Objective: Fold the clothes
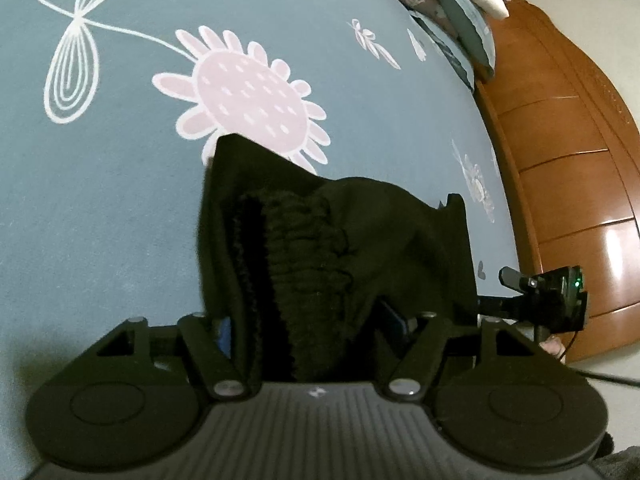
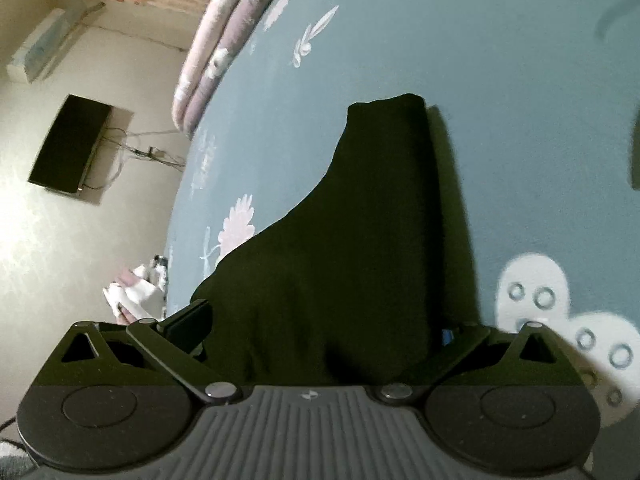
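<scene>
**A:** Both claws clenched on cloth! Left gripper [image 1: 312, 320] at the bottom of its frame has the black garment [image 1: 320, 240] bunched between its fingers, ribbed waistband showing dead centre.

**B:** And the right gripper [image 2: 320, 332] matches it, clamped on the same dark cloth, which runs up the middle of its view to a narrow end near the top.

**A:** So the garment hangs or stretches from two pinched points over the blue bedsheet [image 1: 120, 220], pink flower print [image 1: 248, 92] just above it.

**B:** Looks to me like a fold in mid-carry, though whether it's an early or a late fold, I can't say.

**A:** Agreed. The next move calls for both hands travelling together, keeping the edge taut and level so it lands flat.

**B:** Outward from there: wooden bed frame [image 1: 560, 160] at right in the left view, rolled quilt [image 2: 224, 40] upper left in the right view, a dark screen [image 2: 68, 144] on the wall.
</scene>
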`<state>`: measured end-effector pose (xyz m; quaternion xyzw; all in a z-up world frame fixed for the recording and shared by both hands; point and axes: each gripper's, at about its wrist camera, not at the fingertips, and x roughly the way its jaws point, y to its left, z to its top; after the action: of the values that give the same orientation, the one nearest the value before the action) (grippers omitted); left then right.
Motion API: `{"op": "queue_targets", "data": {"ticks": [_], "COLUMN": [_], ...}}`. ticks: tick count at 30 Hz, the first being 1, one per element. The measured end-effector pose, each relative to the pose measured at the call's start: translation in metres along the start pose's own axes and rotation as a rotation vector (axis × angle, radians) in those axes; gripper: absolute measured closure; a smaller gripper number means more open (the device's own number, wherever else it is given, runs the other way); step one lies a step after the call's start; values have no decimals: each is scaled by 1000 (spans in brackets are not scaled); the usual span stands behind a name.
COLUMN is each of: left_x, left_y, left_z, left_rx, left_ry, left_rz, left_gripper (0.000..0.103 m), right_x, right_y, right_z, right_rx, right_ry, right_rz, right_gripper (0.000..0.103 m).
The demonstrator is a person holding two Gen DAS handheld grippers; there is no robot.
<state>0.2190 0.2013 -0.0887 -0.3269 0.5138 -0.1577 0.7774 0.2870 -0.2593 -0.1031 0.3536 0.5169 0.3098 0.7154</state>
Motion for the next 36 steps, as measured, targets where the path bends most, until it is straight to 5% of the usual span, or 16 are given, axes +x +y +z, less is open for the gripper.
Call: {"op": "queue_targets", "data": {"ticks": [4, 6, 9, 13, 14, 21, 27, 36], "left_x": [-2, -2, -1, -1, 0, -6, -15, -6], "left_y": [4, 5, 3, -2, -4, -27, -49, -104], "left_z": [-7, -7, -4, -2, -2, 2, 6, 23], "left_rx": [-8, -9, 6, 27, 27, 88, 130, 275], "left_ry": [-34, -38, -22, -11, -9, -16, -46, -48], "left_rz": [-14, -20, -4, 33, 45, 72, 42, -23], "left_gripper": [37, 38, 40, 46, 46, 66, 69, 70], "right_x": [-5, -9, -14, -18, -19, -25, -39, -59], "right_y": [0, 0, 0, -1, -2, 6, 33, 63], "right_z": [-8, -13, -20, -25, -26, -34, -41, -57], "right_rx": [-12, -18, -27, -40, -35, -29, -76, -137], "right_ry": [-2, -4, -7, -16, -21, -58, -109, -178], "right_rz": [-34, -52, -79, -159, -167, -146, -49, -40], "right_gripper": [2, 13, 35, 79, 82, 85, 86, 84]}}
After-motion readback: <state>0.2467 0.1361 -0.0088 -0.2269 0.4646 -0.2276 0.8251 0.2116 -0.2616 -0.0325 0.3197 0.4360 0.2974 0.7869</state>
